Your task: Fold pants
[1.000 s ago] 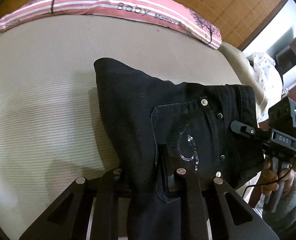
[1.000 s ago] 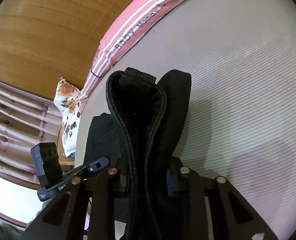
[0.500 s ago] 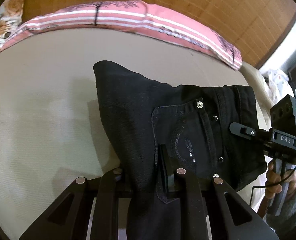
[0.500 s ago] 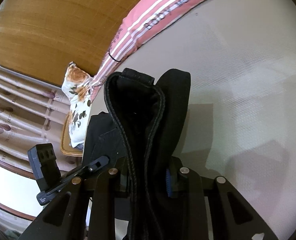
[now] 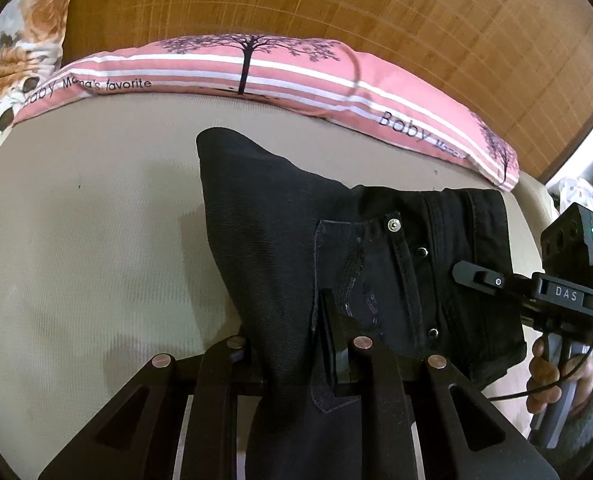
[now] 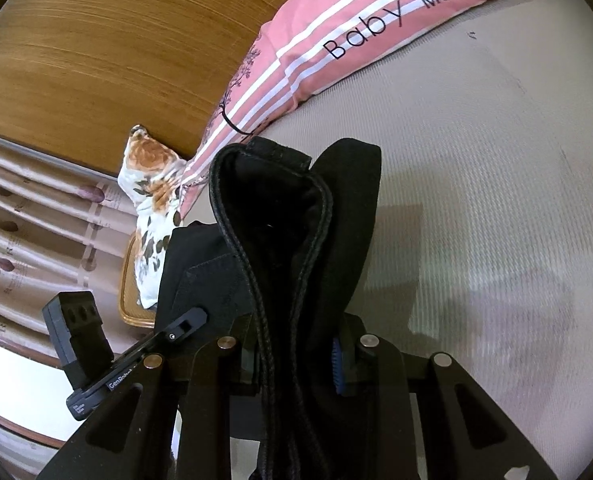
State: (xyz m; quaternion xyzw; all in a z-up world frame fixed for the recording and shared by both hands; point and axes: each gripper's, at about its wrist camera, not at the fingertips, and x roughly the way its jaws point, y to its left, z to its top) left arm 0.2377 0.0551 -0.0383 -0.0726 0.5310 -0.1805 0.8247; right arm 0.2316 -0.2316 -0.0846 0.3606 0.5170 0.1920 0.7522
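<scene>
The black denim pants (image 5: 360,264) hang bunched above the beige ribbed mattress (image 5: 76,248), pinched at both ends. The left gripper (image 5: 292,354) is clenched on cloth by the stitched back pocket; the right gripper (image 6: 296,354) is clenched on the thick waistband seam, though the dark folds probably hide part of its fingers. The pink striped pillow (image 5: 296,72) lines the far mattress edge under the wooden headboard (image 5: 336,8). Bare mattress spreads wide left of the pants.
</scene>
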